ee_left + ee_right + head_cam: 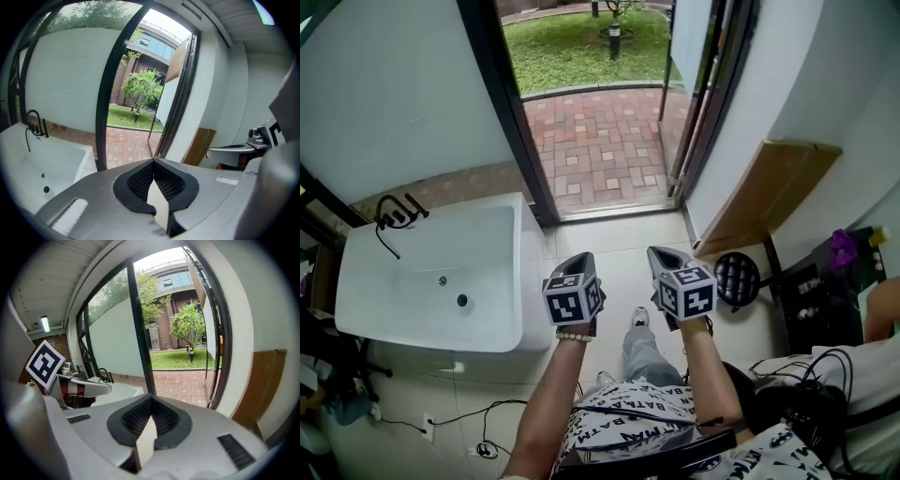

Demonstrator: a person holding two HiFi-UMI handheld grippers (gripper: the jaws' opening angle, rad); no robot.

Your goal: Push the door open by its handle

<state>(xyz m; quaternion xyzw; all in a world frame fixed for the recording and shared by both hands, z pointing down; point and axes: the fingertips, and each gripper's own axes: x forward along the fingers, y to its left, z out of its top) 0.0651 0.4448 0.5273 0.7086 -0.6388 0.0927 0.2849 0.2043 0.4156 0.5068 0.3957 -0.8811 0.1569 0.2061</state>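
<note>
We hold the left gripper [578, 260] and right gripper [662, 254] side by side, each with jaws together and empty. Well ahead, the door [688, 33] stands swung outward over a brick patio [600, 141]. A white bathtub [502, 281] sits left.

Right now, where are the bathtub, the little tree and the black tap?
bathtub [403, 281], head view, on its bare white inside.
tree [142, 89], left gripper view, on its leafy crown.
black tap [395, 216], head view, on its middle, at the tub's far edge.
</note>
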